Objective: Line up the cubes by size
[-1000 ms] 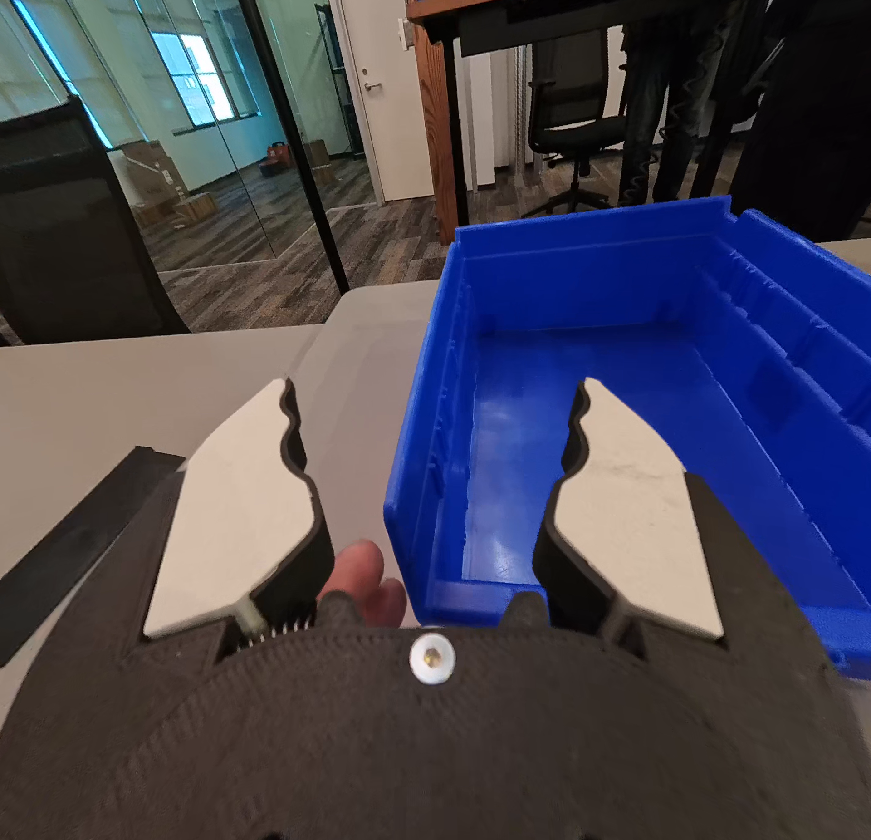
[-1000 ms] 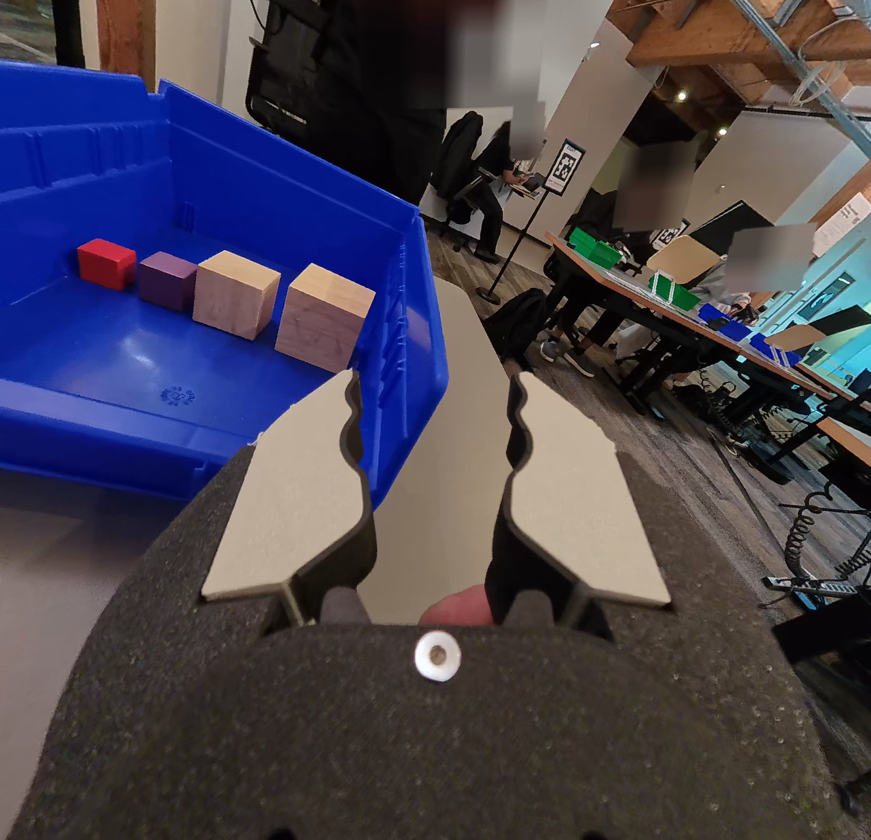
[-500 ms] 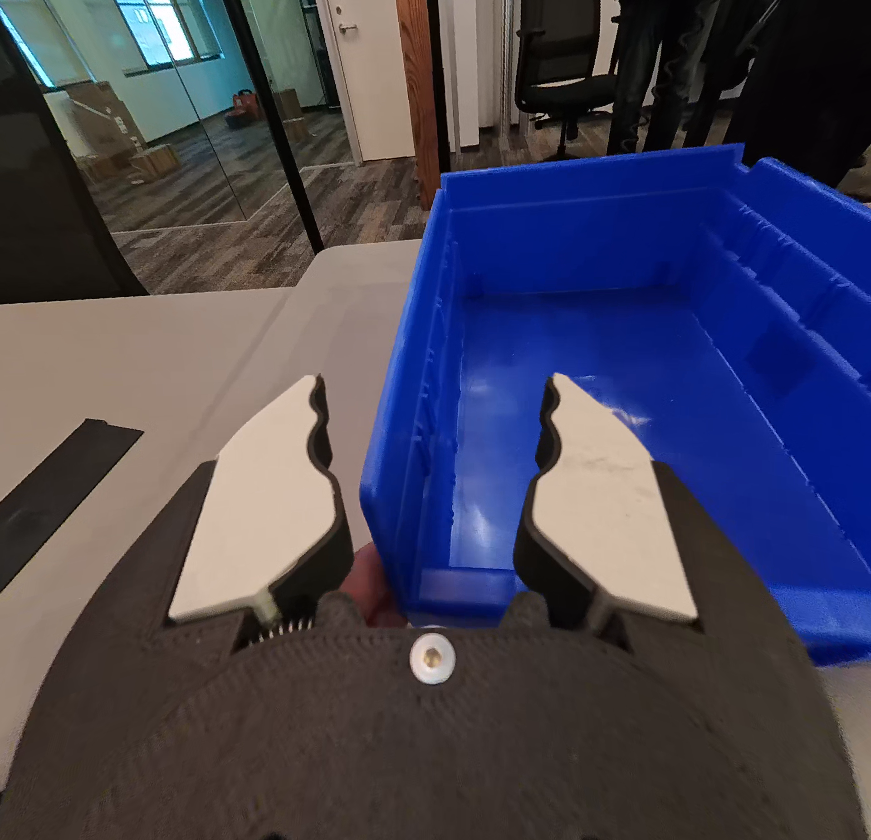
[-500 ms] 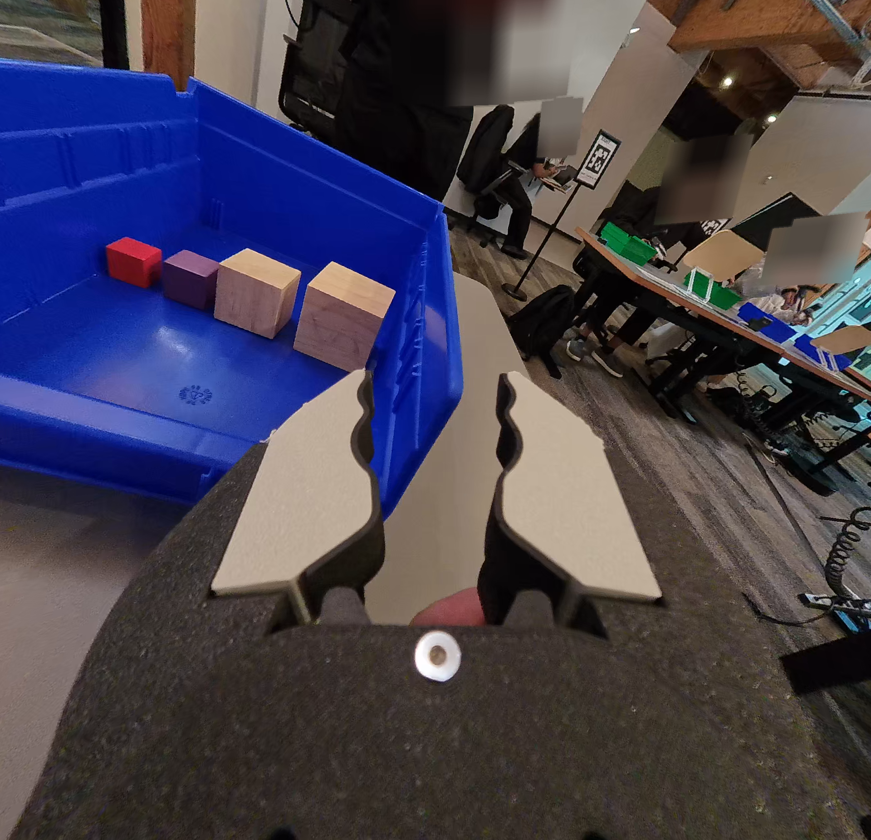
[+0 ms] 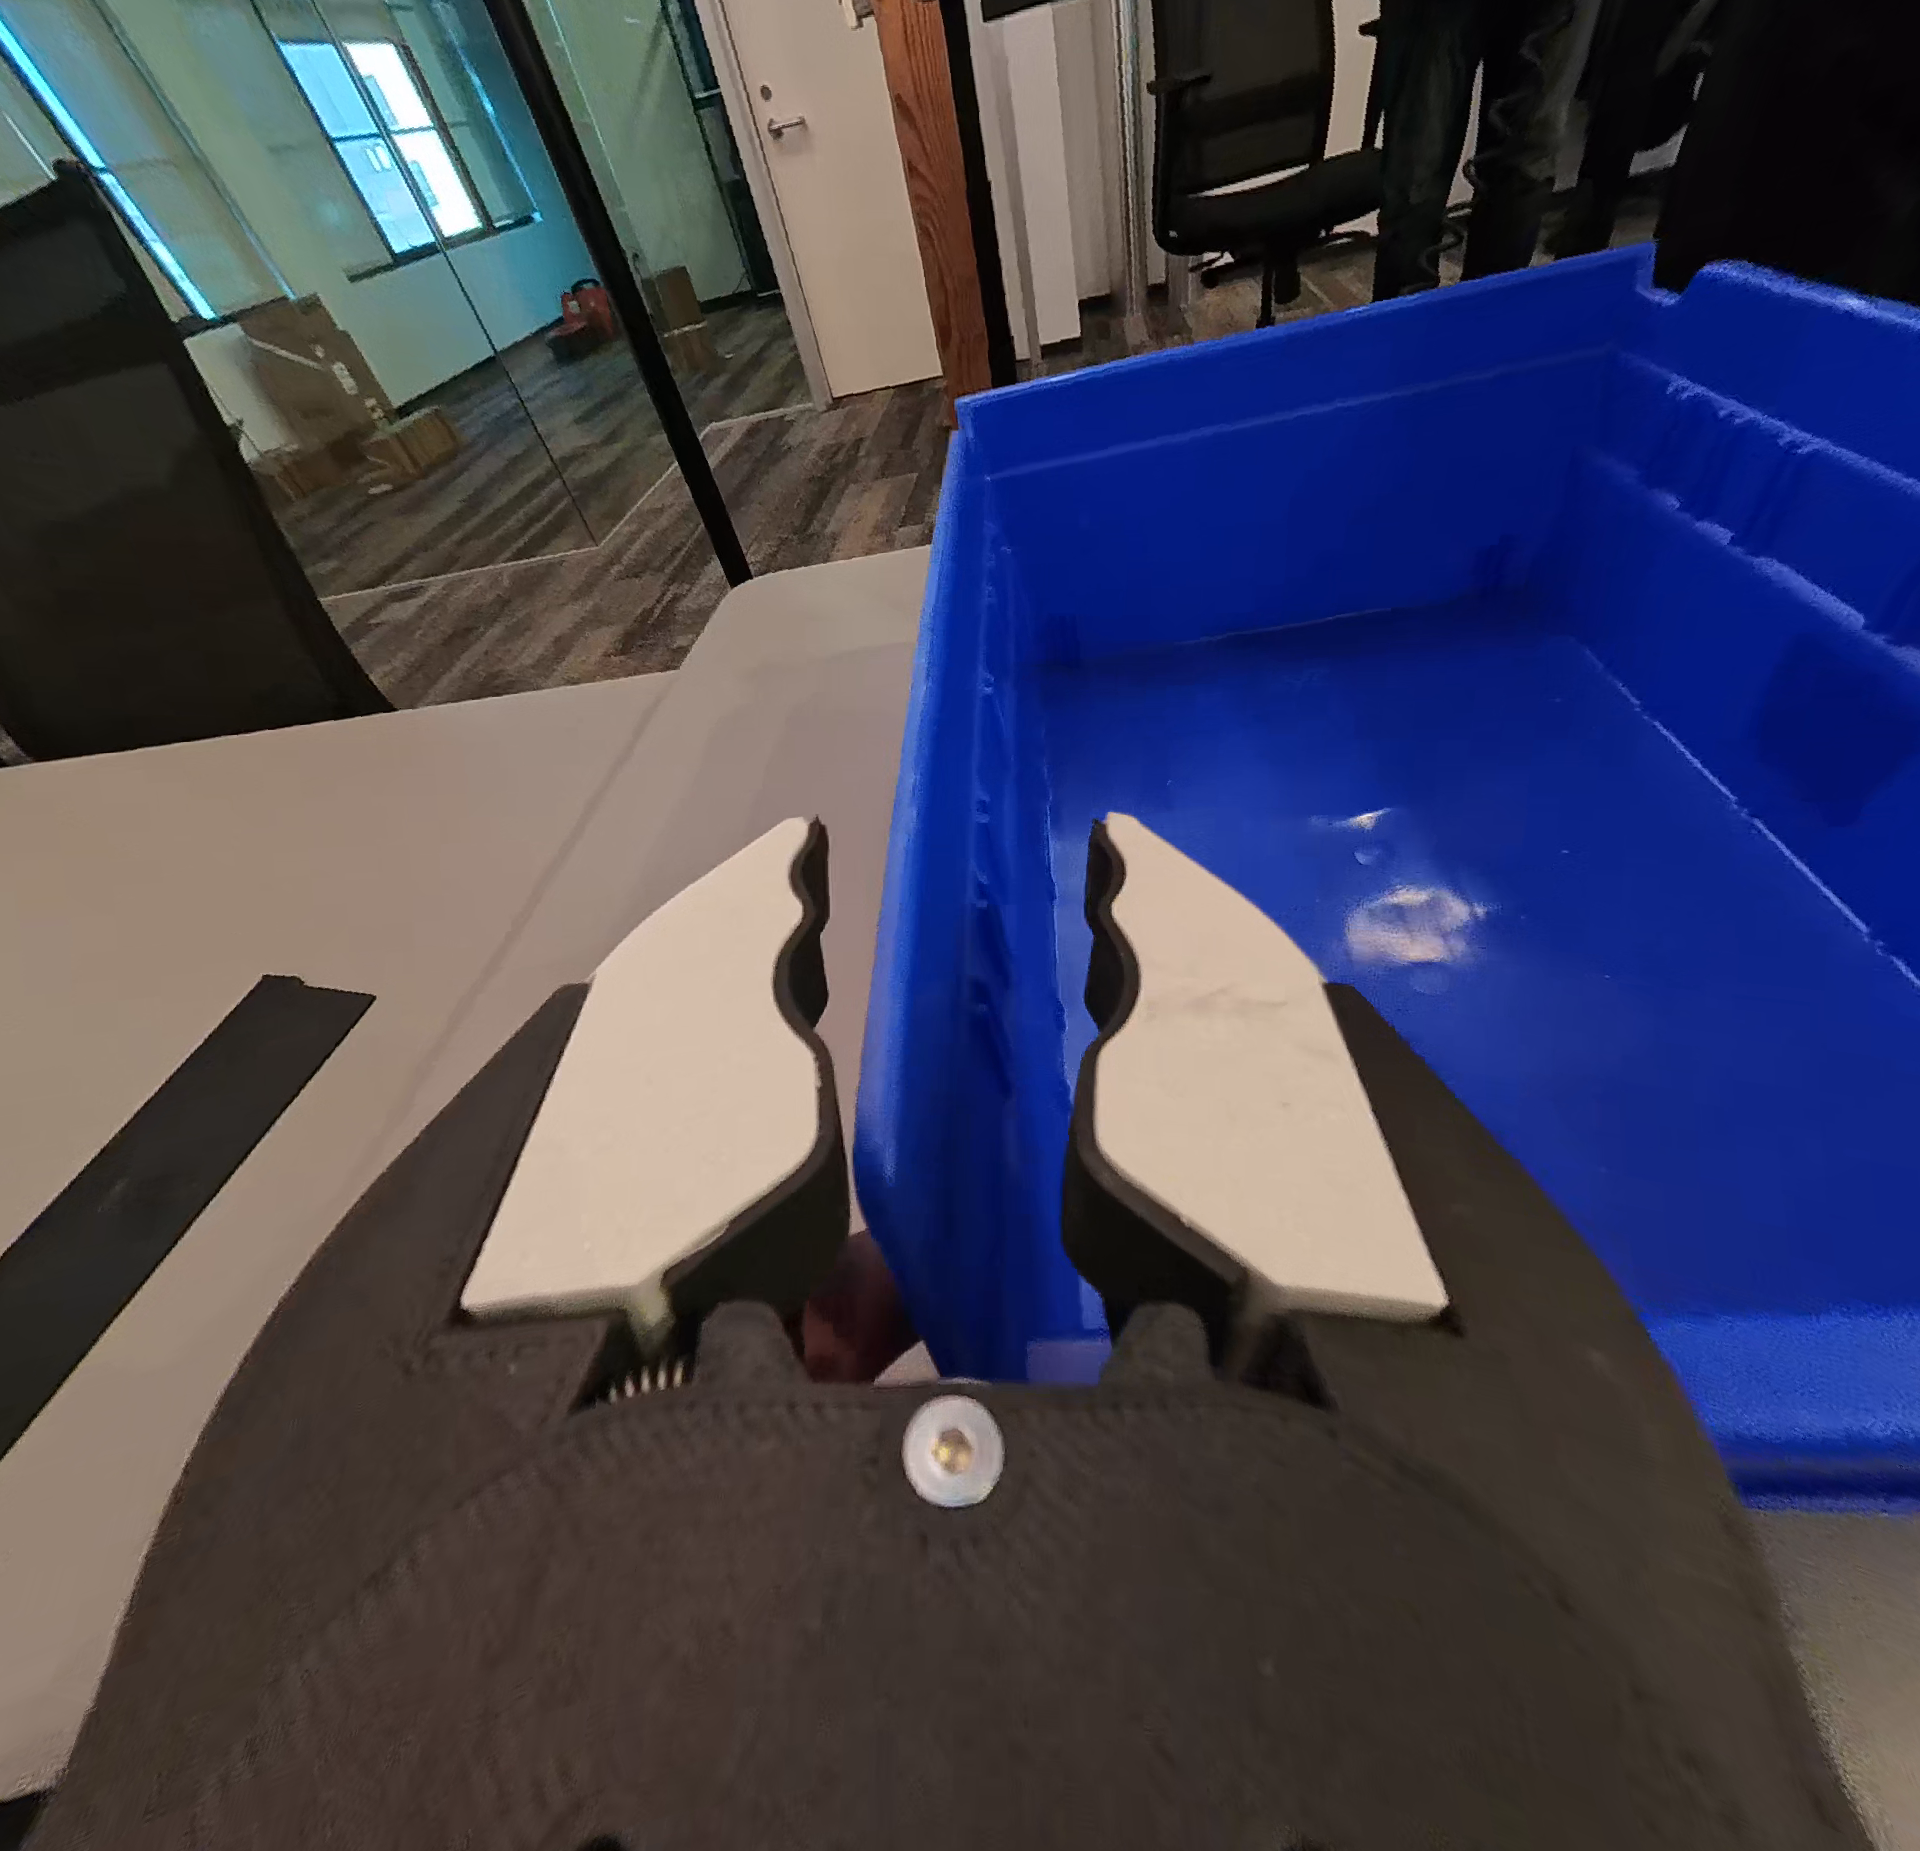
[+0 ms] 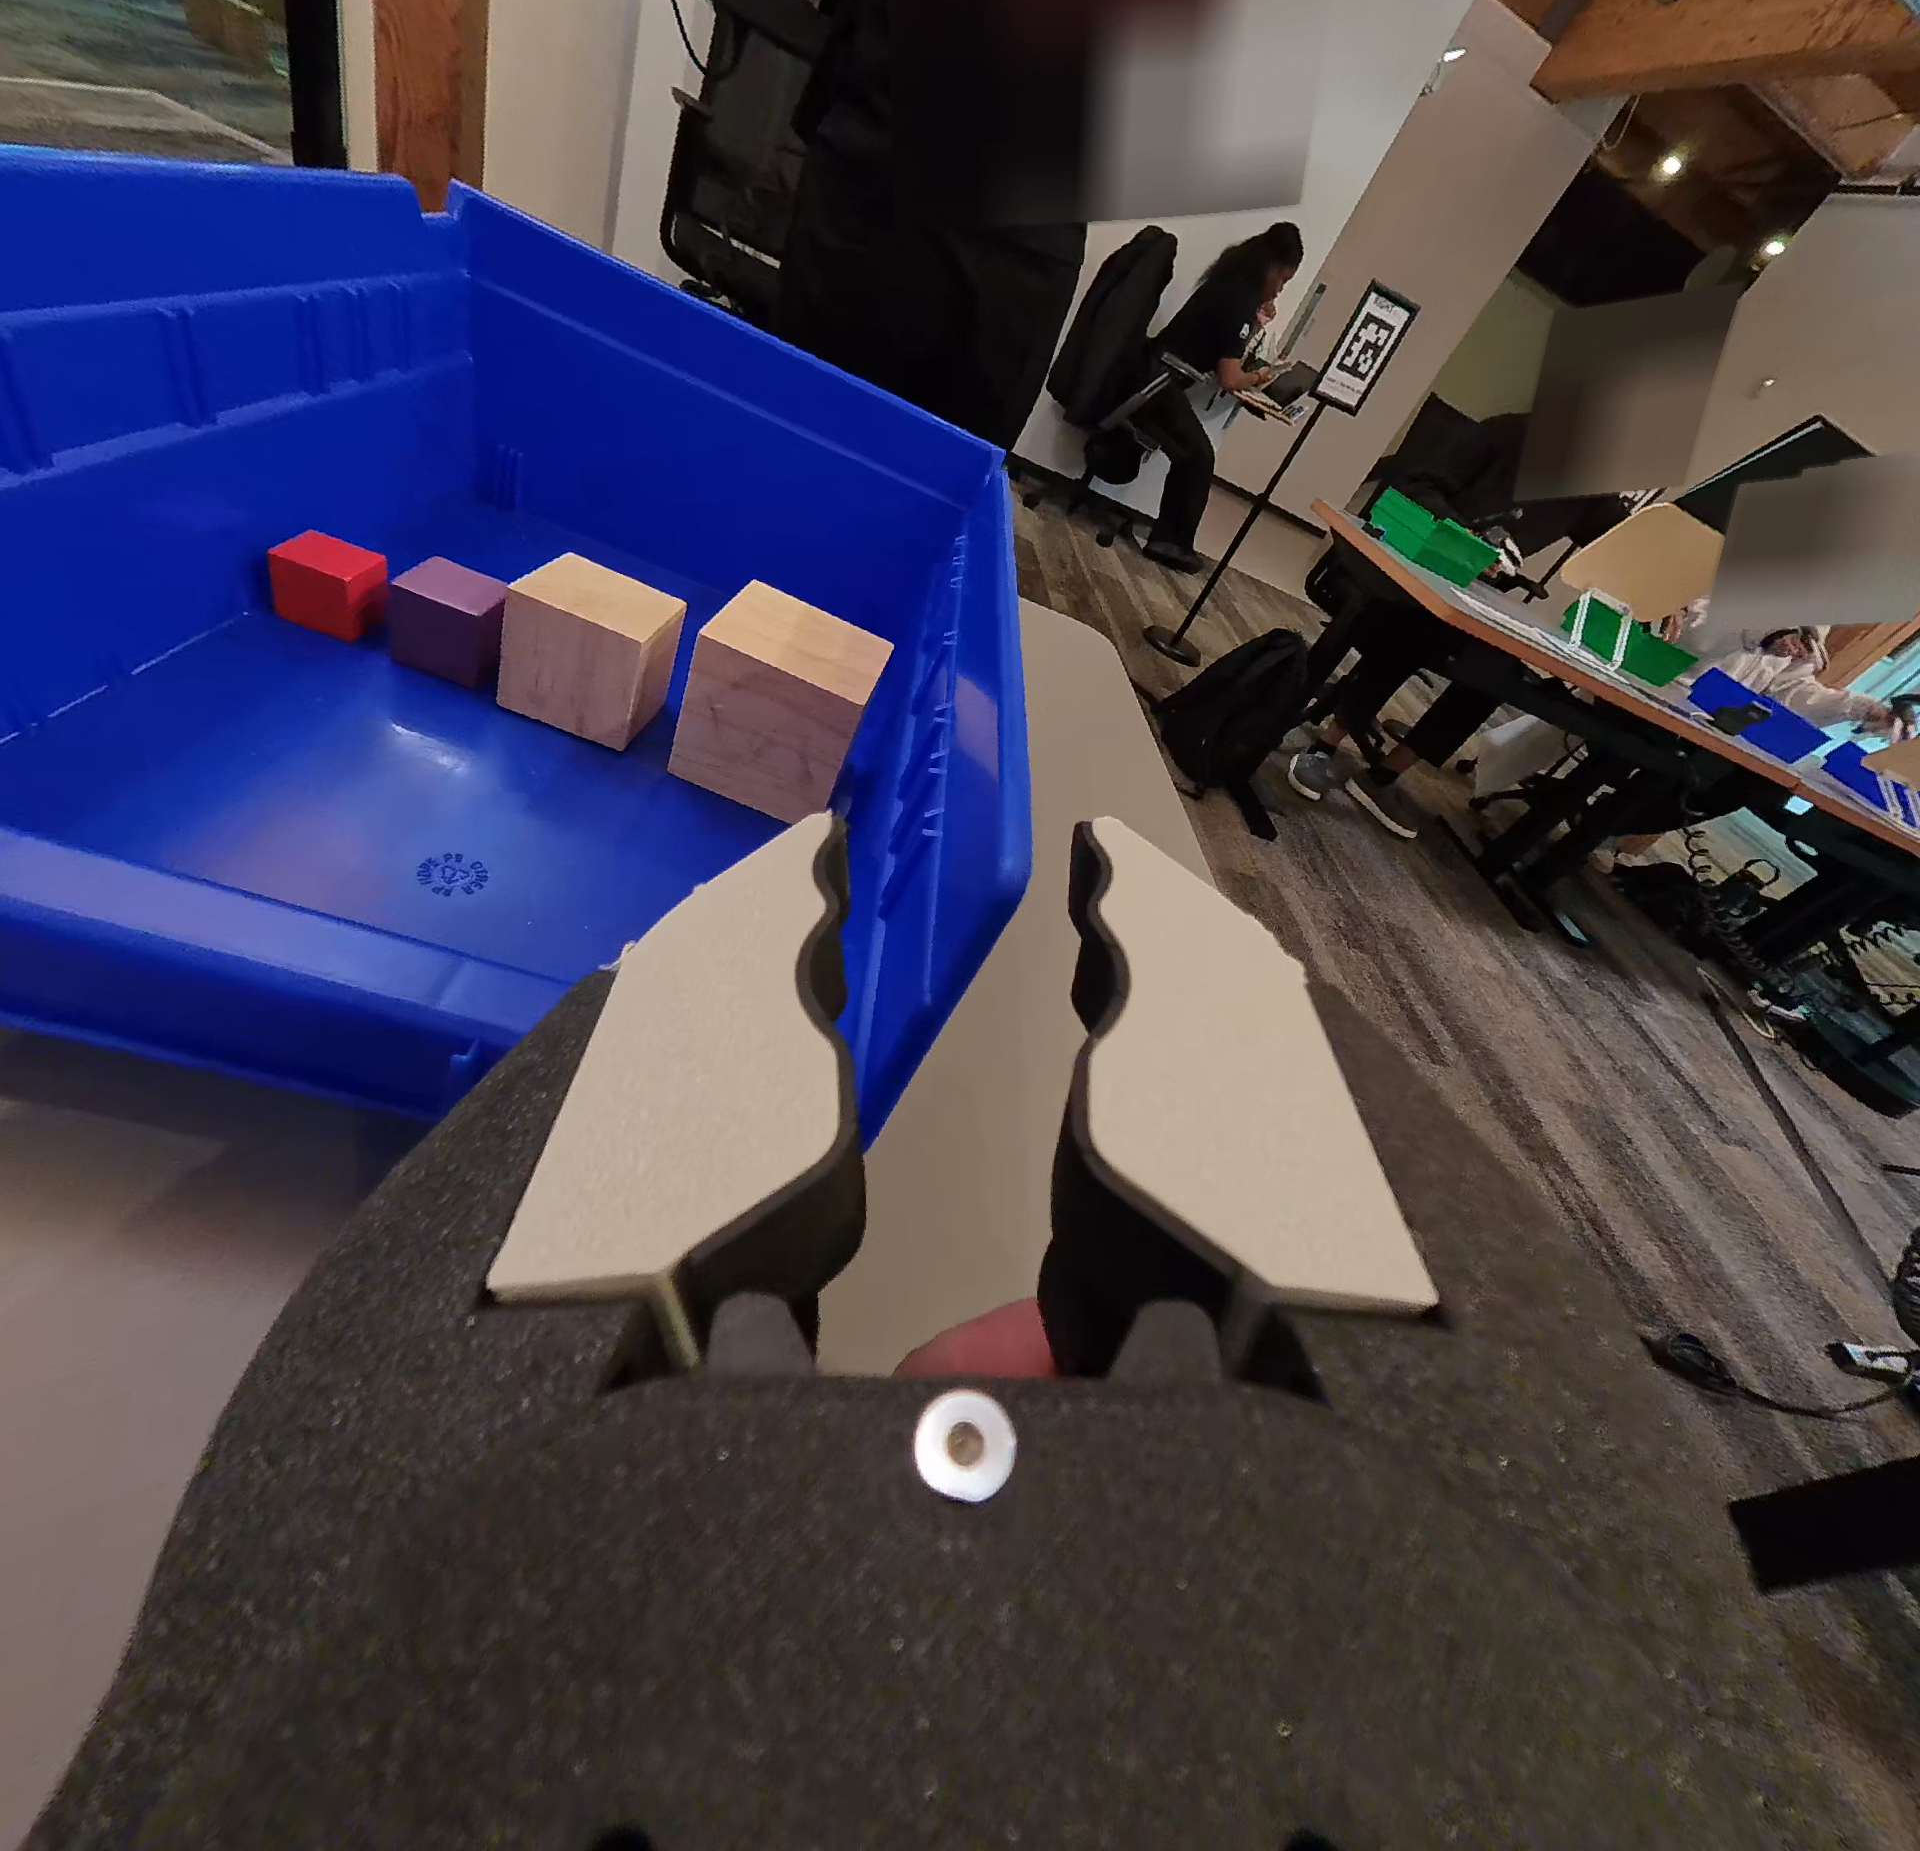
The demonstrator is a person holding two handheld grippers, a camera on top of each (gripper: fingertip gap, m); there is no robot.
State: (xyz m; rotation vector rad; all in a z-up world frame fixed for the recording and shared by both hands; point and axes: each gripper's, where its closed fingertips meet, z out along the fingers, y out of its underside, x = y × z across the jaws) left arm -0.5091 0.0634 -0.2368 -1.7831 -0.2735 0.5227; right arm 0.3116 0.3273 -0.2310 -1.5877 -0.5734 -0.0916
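In the right wrist view, several cubes stand in a row inside the blue bin (image 6: 208, 980): a small red cube (image 6: 324, 580), a purple cube (image 6: 447, 617), a mid-size wooden cube (image 6: 587, 648) and a large wooden cube (image 6: 779, 700). They run from small to large, left to right. My right gripper (image 6: 958, 825) is open and straddles the bin's right wall, with table showing between the wall and the outer finger. My left gripper (image 5: 958, 825) is open and straddles the left wall of the bin (image 5: 1455, 513), with a sliver of table between wall and outer finger. No cubes show in the left wrist view.
The bin sits on a grey table (image 5: 312, 866) with a black tape strip (image 5: 156, 1178) at the left. A glass wall, a door and an office chair (image 5: 1247, 160) stand behind. People sit at desks (image 6: 1558, 638) to the right, and a backpack (image 6: 1247, 700) lies on the floor. Some 85 cm of space lies between my two pairs of fingers. The mid-size wooden cube (image 6: 587, 648) lies around 15 cm away from my right fingertips.
Both grippers' jaws have narrowed. The left gripper has shifted so that the bin's left wall sits between its fingers. The right gripper has moved in closer along the right wall.
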